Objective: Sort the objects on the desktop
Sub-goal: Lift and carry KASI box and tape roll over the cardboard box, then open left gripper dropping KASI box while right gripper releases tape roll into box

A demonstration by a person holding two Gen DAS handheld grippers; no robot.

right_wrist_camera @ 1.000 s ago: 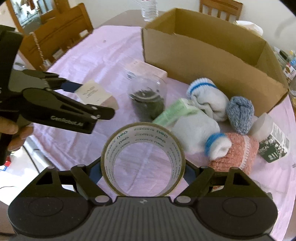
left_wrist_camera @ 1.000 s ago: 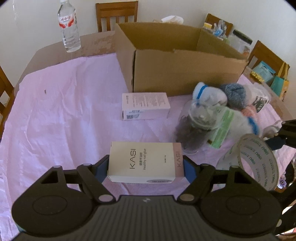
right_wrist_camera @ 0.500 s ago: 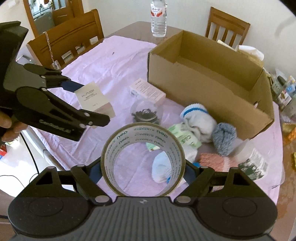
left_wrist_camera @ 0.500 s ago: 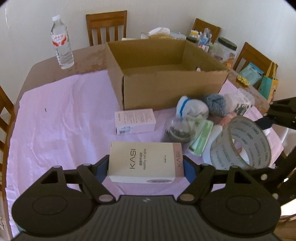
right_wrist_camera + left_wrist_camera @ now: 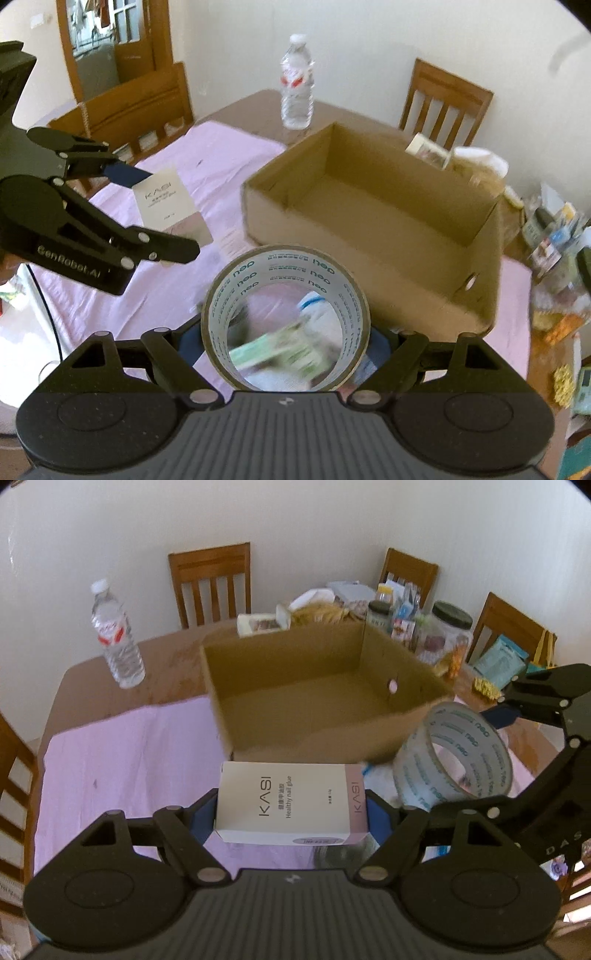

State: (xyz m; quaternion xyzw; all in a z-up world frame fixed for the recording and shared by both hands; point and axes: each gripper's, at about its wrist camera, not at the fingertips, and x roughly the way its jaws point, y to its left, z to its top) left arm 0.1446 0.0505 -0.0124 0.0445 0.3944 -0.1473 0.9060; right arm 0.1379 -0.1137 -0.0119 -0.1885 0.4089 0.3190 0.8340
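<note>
An open, empty cardboard box (image 5: 321, 698) sits mid-surface (image 5: 92, 686), partly on the pink cloth (image 5: 122, 760). Your right tool (image 5: 286, 341) grips a tape roll (image 5: 286, 280) upright, above the box's near edge. Your left tool (image 5: 291, 812) clamps the ends of a white KASI carton (image 5: 284, 799), held above the cloth.

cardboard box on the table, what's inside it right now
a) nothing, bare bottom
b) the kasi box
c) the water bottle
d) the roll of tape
a: the cardboard box shows a bare bottom in both views, while the KASI box sits in the left gripper and the tape roll in the right gripper.
</note>
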